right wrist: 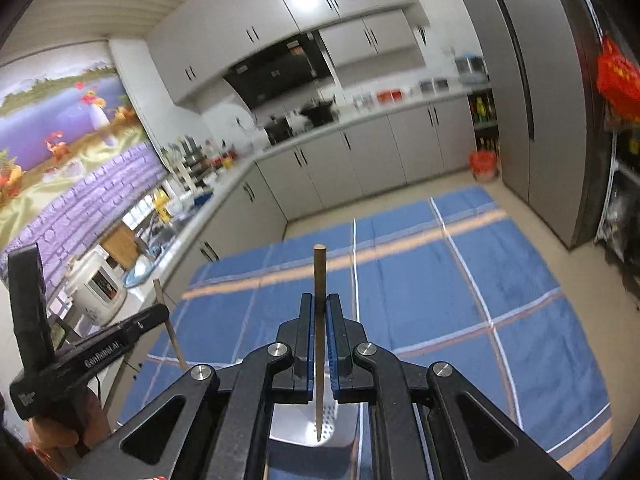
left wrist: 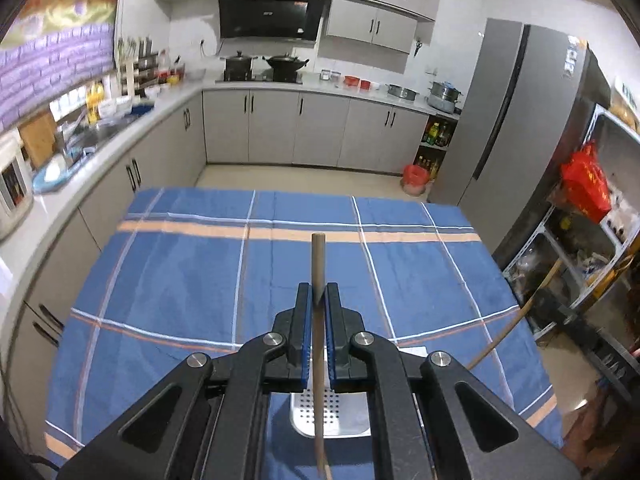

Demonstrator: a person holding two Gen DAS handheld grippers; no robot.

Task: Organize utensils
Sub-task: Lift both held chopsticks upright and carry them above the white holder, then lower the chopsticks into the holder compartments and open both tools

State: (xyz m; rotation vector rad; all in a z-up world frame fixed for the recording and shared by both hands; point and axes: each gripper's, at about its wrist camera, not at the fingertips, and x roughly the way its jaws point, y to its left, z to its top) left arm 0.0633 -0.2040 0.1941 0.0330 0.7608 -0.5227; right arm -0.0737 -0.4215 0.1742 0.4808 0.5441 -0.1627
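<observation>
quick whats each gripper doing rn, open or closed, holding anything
left gripper: closed on a wooden chopstick.
right gripper: closed on another wooden chopstick.

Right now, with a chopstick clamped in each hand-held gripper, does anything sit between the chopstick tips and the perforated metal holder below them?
Nothing visible does. The left hand-held gripper holds its chopstick directly over the perforated metal holder, and the right hand-held gripper holds its chopstick with the tip at the holder's opening; the path down looks open.
</observation>
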